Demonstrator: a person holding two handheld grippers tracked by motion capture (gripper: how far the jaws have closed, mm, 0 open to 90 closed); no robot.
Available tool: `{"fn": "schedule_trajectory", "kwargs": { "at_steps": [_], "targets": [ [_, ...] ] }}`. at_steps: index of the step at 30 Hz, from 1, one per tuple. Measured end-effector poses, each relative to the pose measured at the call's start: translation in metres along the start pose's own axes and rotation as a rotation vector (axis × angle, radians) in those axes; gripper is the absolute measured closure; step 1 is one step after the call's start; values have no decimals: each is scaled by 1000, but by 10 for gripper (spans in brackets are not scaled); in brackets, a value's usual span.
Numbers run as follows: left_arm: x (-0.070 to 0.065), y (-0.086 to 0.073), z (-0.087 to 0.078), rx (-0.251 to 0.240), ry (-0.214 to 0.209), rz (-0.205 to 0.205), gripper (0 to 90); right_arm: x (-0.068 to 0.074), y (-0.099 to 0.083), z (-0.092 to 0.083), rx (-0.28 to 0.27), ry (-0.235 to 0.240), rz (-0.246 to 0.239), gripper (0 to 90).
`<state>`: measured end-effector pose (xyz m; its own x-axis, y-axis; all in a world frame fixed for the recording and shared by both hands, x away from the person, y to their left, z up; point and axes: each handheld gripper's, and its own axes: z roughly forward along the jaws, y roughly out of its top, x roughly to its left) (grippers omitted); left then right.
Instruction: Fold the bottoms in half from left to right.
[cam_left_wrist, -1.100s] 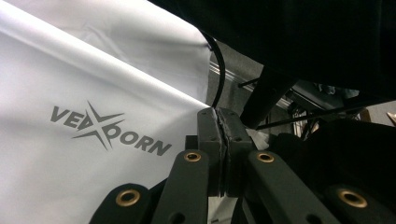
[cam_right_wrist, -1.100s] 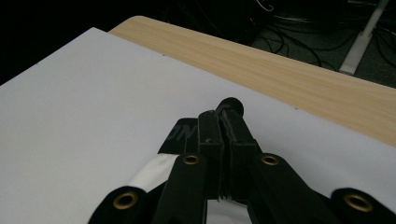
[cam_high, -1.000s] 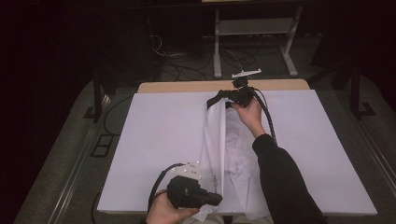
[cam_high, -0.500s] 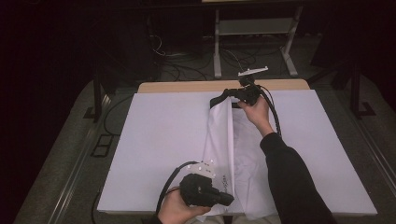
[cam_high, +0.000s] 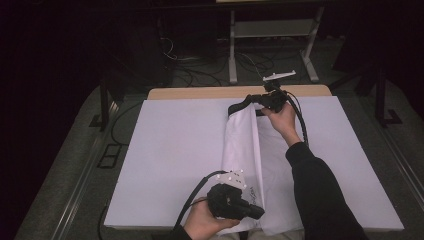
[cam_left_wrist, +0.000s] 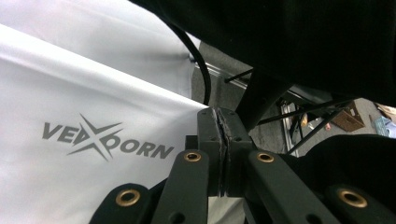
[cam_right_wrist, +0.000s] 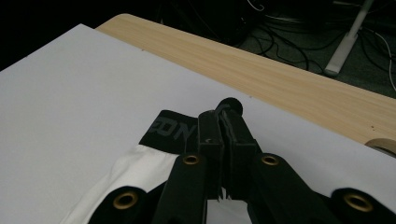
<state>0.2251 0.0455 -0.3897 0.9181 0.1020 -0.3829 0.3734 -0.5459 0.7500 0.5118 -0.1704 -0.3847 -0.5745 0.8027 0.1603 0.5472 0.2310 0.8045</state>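
Jaws of the right gripper clamp the black waistband of the white shorts near the table's far wooden edge. The left gripper pinches the printed hem at the near edge. The garment lies stretched lengthwise mid-table, and bare white cover spreads wide to its left, less to its right.
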Motion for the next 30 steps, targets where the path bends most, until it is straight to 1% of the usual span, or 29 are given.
{"fn": "schedule_trajectory", "kwargs": {
  "at_steps": [6,10,11,13,14,15,18,21,24,27,30],
  "targets": [
    [0,8,11,-3,0,10,873,-3,0,-4,-4,-8,-1,860],
    [1,11,16,-12,-6,5,873,-5,1,-7,-5,-16,-9,860],
    [0,10,19,-26,-8,0,873,-5,1,-8,-3,-18,-13,860],
    [0,9,21,-31,-9,-6,873,-6,0,-8,-4,-19,-17,860],
    [-1,9,23,-26,-6,-8,874,-6,0,-9,-4,-18,-17,860],
    [-2,8,26,-22,9,-6,873,-6,0,-9,-3,-16,-16,860],
    [-4,10,31,-34,9,-15,873,-8,0,-10,-9,-14,-8,860],
    [-4,12,34,-40,14,-13,874,-8,0,-10,-9,-12,-13,860],
    [-5,16,38,-62,4,-16,873,-8,0,-11,-7,-11,-19,860],
    [-6,19,43,-64,7,-10,874,-12,0,-14,-4,-13,-24,860],
    [-6,22,48,-68,1,-7,873,-14,0,-16,-2,-14,-24,860]
  ]
}}
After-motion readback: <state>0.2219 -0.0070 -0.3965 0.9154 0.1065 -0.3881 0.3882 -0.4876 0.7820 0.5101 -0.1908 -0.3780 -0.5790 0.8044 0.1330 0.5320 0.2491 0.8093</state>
